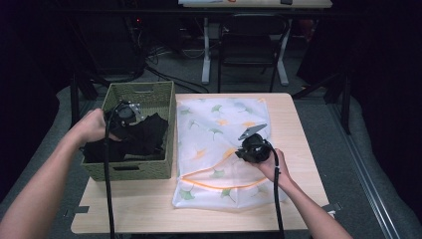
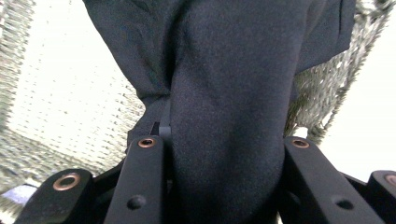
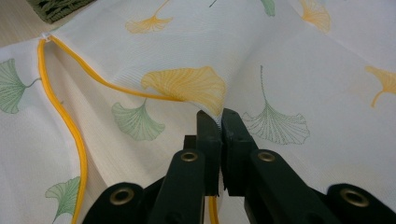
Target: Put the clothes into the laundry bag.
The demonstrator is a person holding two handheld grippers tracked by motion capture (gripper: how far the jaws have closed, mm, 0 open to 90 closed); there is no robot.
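A: Where's the garment?

B: The black cloth (image 2: 224,93) is bunched between the left gripper (image 1: 125,115) jaws, clamped on it above the woven basket (image 1: 164,94).

A: And the mesh bag (image 1: 219,124)?

B: The right gripper (image 3: 217,122) has its 2 jaws pressed together on the top layer by the yellow zipper (image 3: 65,116) (keep it lifted, so the mouth gapes). I'd raise the cloth clear of the rim before swinging across.
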